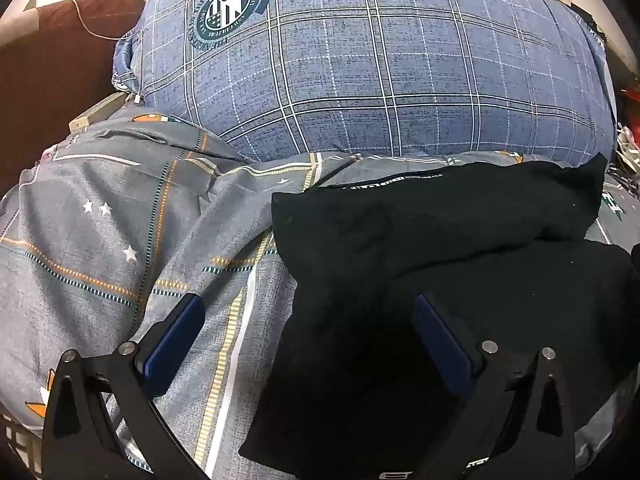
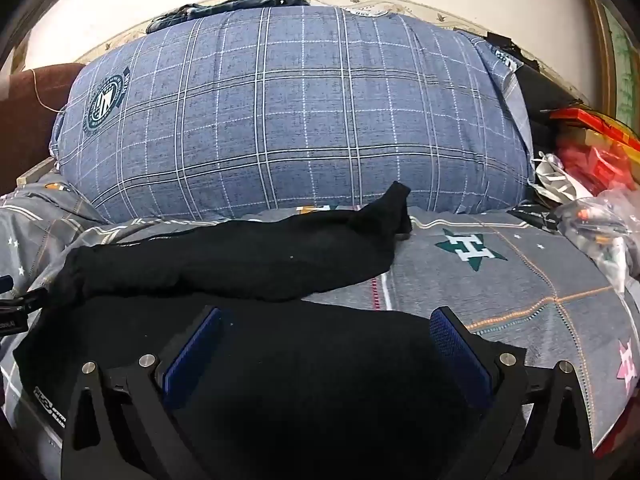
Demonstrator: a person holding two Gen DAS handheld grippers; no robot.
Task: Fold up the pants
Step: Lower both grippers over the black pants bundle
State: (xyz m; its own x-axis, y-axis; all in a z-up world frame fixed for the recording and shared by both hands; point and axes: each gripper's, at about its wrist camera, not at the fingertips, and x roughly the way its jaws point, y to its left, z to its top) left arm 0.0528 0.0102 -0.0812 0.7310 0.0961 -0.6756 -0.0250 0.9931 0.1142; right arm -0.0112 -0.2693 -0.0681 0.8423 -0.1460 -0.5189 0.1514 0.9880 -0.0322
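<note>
Left wrist view: left gripper (image 1: 308, 312) at bottom centre of frame, jaws spread wide, nothing between the pads — released. Its left pad (image 1: 172, 348) sits over the grey printed bedsheet (image 1: 100, 240); its right pad (image 1: 442, 348) sits over the black pants (image 1: 460, 248). Whether the pads touch fabric: cannot tell.

Pants occupy centre-right to lower right of frame, lying on the sheet, partly folded. One layer runs across mid-frame w/ a raised corner at right; a second, darker mass lies below it, reaching the bottom edge. White lettering on the upper edge, too small to read.

Blue plaid pillow (image 1: 380, 72) fills upper centre, round crest logo (image 1: 232, 10) at upper left of it. Brown headboard or cushion (image 1: 52, 60) at far left.

Right wrist view: right gripper (image 2: 326, 340) at bottom centre, jaws likewise wide apart and empty — released. Both blue pads (image 2: 460, 348) hover over the pants (image 2: 240, 260), which span left to centre of frame; a pointed end sticks up near the pillow (image 2: 300, 112) at centre. Bedsheet (image 2: 520, 280) w/ green star print exposed at right. Red clutter (image 2: 596, 148) and plastic bags at right edge. Part of the other tool shows at the left edge, mid-height.
</note>
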